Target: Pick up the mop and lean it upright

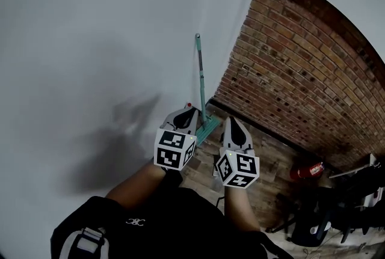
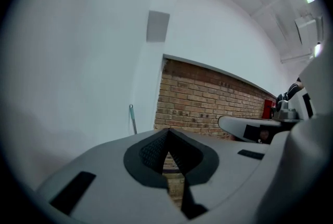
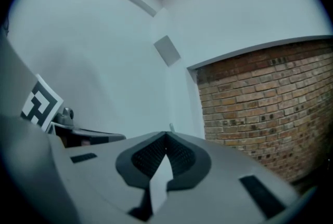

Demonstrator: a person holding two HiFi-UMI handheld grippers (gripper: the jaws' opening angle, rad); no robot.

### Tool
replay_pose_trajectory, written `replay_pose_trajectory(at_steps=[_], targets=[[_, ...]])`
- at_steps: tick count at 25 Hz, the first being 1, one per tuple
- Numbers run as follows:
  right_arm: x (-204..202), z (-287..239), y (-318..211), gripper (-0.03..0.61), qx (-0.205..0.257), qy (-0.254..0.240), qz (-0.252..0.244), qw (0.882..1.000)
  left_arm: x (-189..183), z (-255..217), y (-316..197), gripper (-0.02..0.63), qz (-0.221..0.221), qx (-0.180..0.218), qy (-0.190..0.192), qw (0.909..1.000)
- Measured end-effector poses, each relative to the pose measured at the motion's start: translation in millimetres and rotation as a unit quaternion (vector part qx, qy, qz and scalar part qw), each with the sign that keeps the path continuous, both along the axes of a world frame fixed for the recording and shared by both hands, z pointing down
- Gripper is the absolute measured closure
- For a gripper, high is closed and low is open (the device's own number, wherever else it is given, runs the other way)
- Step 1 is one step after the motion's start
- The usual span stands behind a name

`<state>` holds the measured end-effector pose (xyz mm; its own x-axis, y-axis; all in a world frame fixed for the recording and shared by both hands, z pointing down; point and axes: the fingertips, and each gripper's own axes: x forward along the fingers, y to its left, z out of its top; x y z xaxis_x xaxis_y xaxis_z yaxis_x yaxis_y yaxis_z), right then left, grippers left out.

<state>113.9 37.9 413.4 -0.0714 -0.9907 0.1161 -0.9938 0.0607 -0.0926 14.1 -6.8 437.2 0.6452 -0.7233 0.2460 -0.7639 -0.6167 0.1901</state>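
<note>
One slim teal mop (image 1: 201,86) stands upright in the corner, its handle leaning on the white wall (image 1: 90,41) beside the brick wall (image 1: 301,71) and its flat head on the wood floor (image 1: 271,155). The left claw (image 1: 187,109) and right claw (image 1: 232,122) are both clenched on nothing, clear of the mop.

Head cam steeply down, tool cams fwd, all share mop (image 1: 200,80), brick wall (image 1: 301,65)
</note>
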Motion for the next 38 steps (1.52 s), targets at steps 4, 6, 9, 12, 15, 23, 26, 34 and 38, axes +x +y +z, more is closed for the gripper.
replay_pose_trajectory(at_steps=[4, 6, 9, 12, 15, 23, 26, 34, 38], targets=[[8, -7, -53, 0.565, -0.001, 0.015, -0.004, 1.0, 11, 4, -59, 0.617, -0.003, -0.009, 0.001, 1.0], [12, -9, -81, 0.565, -0.002, 0.017, -0.006, 1.0, 15, 2, -87, 0.617, -0.004, -0.012, 0.004, 0.9999], [14, -9, -118, 0.565, -0.006, 0.016, -0.009, 1.0, 19, -1, -120, 0.617, -0.002, -0.013, 0.004, 0.9999], [13, -7, -152, 0.565, -0.009, 0.016, -0.015, 1.0, 17, 3, -150, 0.618, -0.003, -0.017, 0.001, 0.9999], [9, -2, -186, 0.565, -0.012, 0.019, -0.024, 0.999, 16, 8, -176, 0.617, -0.003, -0.02, 0.0, 0.9998], [10, 35, -276, 0.563, -0.045, 0.066, -0.06, 0.995, 18, 29, -213, 0.618, 0.0, -0.035, -0.008, 0.9994], [12, 46, -309, 0.563, -0.054, 0.079, -0.079, 0.992, 12, 31, -228, 0.617, -0.017, -0.042, -0.012, 0.9989], [0, 99, -399, 0.453, -0.111, 0.135, -0.161, 0.971, 3, 26, -251, 0.617, -0.1, -0.032, -0.018, 0.9943], [-12, 125, -436, 0.453, -0.134, 0.154, -0.202, 0.958, 4, 28, -264, 0.617, -0.13, -0.041, -0.021, 0.9904]])
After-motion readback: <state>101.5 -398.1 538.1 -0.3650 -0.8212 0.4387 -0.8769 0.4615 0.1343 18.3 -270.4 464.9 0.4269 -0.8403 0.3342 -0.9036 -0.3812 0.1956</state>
